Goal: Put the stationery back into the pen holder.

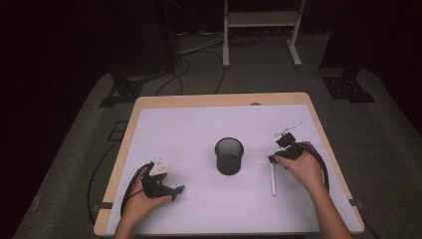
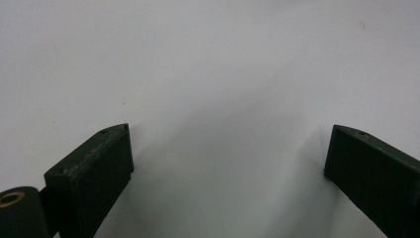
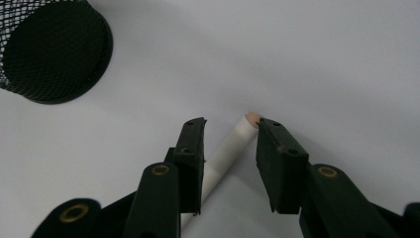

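Note:
A white marker [image 1: 272,180] lies on the white table cover, to the right of a black mesh cup [image 1: 229,156]. My right gripper [image 1: 272,160] is lowered over the marker's far end. In the right gripper view the marker [image 3: 225,153] lies slantwise between the two jaws of that gripper [image 3: 231,124], which stand narrowly apart around it with a gap on the right side. The mesh cup [image 3: 52,52] stands upright at the upper left there. My left gripper [image 1: 176,193] rests near the front left of the table. Its jaws [image 2: 228,148] are wide open over bare cover.
The white cover [image 1: 199,129] spans nearly the whole wooden table. A thin white stick-like thing [image 1: 293,128] lies just beyond the right hand. Cables trail from both grippers. On the dark floor behind stand black stand bases [image 1: 348,87] and a white frame [image 1: 261,30].

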Available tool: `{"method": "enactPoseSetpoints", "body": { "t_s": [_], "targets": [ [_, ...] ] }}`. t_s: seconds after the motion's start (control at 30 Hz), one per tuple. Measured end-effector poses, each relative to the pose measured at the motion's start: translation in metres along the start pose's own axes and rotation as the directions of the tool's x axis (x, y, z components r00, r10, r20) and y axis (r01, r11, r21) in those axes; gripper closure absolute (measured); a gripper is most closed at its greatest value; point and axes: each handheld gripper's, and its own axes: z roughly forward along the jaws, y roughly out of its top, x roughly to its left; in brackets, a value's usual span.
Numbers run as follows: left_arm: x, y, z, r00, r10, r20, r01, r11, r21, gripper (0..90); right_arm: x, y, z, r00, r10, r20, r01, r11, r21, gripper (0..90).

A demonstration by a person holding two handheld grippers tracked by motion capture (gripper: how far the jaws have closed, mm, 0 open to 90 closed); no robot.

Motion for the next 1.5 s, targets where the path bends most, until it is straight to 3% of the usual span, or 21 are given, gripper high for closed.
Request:
{"method": "enactPoseSetpoints", "body": {
  "t_s": [0.33,0.83,1.13,1.5],
  "targets": [
    [0.000,0.000,0.000,1.0000,0.000,0.000,0.000,1.0000,0.000,3.6,0.000,0.002,0.013,0.9999,-0.002,0.011,0.002,0.999,0.048,62.4],
    [0.000,0.000,0.000,1.0000,0.000,0.000,0.000,1.0000,-0.001,3.7,0.001,0.002,0.019,0.9999,-0.004,0.011,0.003,0.996,0.087,62.0],
    [0.000,0.000,0.000,1.0000,0.000,0.000,0.000,1.0000,0.000,3.7,0.002,0.006,0.022,0.9988,-0.035,0.034,0.031,0.992,0.119,67.1],
    [0.000,0.000,0.000,1.0000,-0.002,0.000,0.002,1.0000,-0.001,3.6,-0.001,0.009,0.022,0.9988,-0.031,0.037,0.026,0.990,0.142,74.7]
  ]
}}
